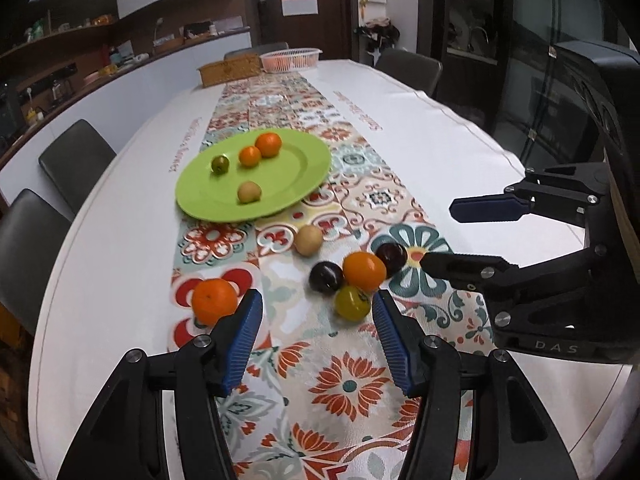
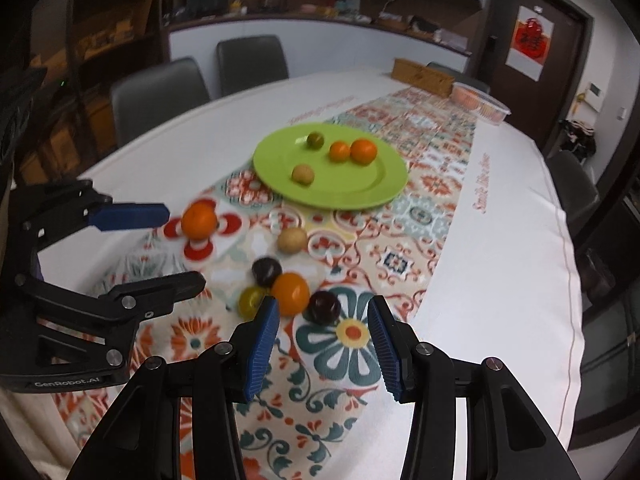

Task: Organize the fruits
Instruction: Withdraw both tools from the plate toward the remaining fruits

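Left wrist view, left to right: table edge curves down the left of the frame with dark chairs tucked close against it, a wide band of bare white cloth inside it. Lone orange sits lower left of centre, touching the tip of your left gripper's left finger; the jaws are spread wide and grip nothing. Green plate, upper centre, carries two oranges, a green fruit and a tan one, all well inside the rim, with room on its right half. Tan fruit lies alone just below the plate rim. The cluster sits at centre: dark plum, big orange, second plum, yellow-green fruit just beside your right finger. Your right gripper enters from the right edge, jaws wide apart, nothing held, lower fingertip beside the second plum. Right wrist view: that plum lies just ahead of the gap between the right gripper's fingers, the patterned runner open beyond it, and white cloth runs clear to the table's right edge.
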The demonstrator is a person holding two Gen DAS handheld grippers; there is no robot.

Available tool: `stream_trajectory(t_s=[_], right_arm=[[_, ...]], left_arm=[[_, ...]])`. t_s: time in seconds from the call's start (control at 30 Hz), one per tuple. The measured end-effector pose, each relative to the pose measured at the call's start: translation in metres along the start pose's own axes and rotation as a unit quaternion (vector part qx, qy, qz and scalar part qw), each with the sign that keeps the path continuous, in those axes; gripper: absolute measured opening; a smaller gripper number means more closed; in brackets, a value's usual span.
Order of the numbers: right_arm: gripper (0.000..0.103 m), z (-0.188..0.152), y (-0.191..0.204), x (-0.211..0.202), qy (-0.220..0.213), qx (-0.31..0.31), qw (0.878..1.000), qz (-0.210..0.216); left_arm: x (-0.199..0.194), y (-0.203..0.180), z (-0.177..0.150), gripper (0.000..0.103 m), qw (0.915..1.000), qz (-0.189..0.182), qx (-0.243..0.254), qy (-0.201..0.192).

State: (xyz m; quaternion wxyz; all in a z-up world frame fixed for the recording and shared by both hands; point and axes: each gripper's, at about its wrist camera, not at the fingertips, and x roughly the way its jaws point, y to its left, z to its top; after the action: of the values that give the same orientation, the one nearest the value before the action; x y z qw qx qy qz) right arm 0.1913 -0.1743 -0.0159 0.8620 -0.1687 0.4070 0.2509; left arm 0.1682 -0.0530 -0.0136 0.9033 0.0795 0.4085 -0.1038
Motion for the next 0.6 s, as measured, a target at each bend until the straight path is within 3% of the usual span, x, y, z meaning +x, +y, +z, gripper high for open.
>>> stream_trajectory(t_s=[0.6], right_arm=[[0.047,-0.010,-0.003,0.042,0.042,-0.059,0.997,0.021]], left_arm=[[0.037,-0.009,-0.005,0.056,0.9990,-0.027,0.012,0.033]])
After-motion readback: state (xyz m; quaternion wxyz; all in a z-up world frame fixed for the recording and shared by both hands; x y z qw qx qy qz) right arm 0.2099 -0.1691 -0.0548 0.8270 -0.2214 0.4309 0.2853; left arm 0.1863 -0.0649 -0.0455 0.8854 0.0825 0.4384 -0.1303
